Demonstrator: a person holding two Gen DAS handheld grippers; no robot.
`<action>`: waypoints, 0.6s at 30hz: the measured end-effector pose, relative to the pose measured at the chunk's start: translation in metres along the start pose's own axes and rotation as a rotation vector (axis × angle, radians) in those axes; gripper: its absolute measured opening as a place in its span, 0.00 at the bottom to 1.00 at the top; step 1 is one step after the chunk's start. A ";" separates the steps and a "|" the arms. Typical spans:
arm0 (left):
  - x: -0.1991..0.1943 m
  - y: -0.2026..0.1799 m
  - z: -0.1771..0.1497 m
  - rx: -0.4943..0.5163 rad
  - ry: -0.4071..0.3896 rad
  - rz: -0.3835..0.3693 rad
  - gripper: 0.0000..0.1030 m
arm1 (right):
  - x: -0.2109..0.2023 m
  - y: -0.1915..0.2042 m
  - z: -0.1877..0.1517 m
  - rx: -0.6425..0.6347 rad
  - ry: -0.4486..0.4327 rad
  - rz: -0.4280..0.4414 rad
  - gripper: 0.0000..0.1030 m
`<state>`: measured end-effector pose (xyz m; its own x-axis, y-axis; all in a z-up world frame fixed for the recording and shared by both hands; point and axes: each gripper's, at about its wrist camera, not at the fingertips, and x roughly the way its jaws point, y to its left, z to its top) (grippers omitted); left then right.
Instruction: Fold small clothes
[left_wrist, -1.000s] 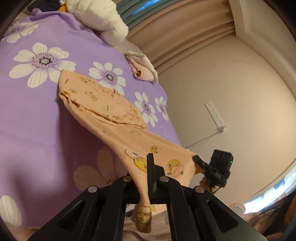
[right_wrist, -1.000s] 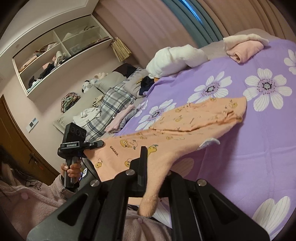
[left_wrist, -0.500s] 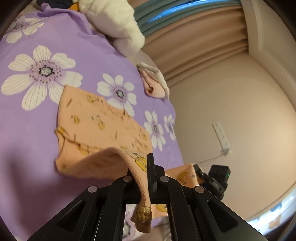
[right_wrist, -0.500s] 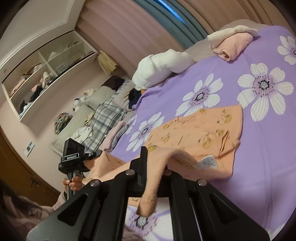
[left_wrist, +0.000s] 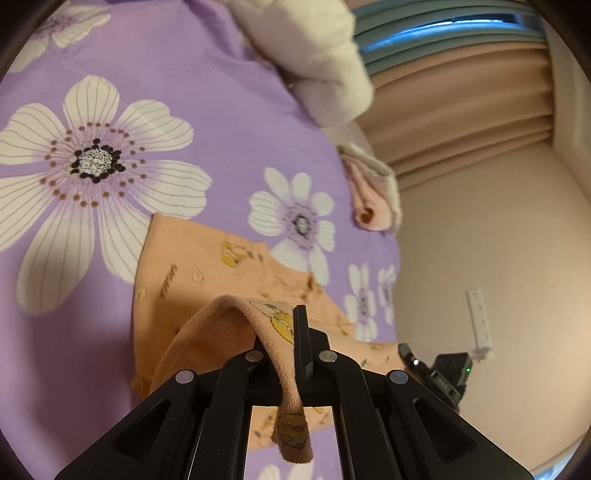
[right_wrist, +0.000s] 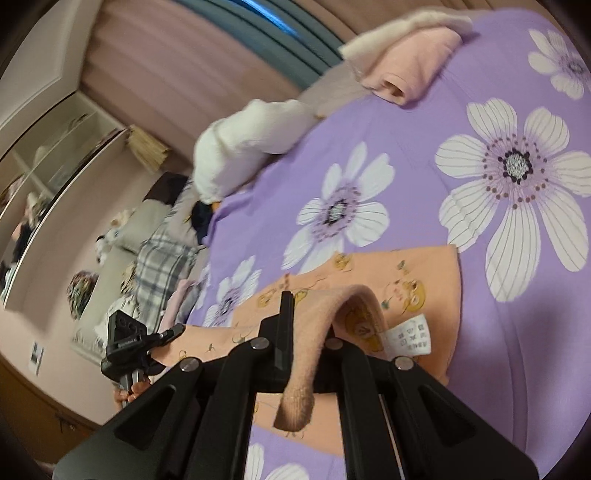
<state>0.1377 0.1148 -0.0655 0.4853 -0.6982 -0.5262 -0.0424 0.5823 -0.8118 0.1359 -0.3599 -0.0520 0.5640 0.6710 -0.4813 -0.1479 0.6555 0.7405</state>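
Mid-fold, orange garment (left_wrist: 207, 266) pinched at both corners

Left gripper (left_wrist: 291, 354) and right gripper (right_wrist: 295, 332) clamped shut on the hem, lower centre; rest flat on the purple bed (left_wrist: 221, 110). Risk: uneven carry skewing the fold, cloth slipping from fingers.

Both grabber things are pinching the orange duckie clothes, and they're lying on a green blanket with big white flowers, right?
Almost. Both the left hand-held gripper and the right hand-held gripper are pinching the orange duckie garment, but the blanket is purple, not green. It does have big white flowers. Both wrist views show this.
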 end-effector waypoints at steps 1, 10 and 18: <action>0.007 0.004 0.004 -0.010 0.008 0.017 0.00 | 0.006 -0.005 0.003 0.016 0.005 -0.017 0.04; 0.052 0.031 0.027 -0.085 0.068 0.102 0.00 | 0.047 -0.042 0.019 0.116 0.088 -0.102 0.05; 0.072 0.058 0.048 -0.305 0.149 0.051 0.00 | 0.063 -0.076 0.030 0.324 0.175 -0.106 0.18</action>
<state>0.2123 0.1188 -0.1382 0.3435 -0.7375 -0.5814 -0.3333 0.4830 -0.8097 0.2074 -0.3778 -0.1243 0.4107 0.6731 -0.6150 0.1842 0.5994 0.7790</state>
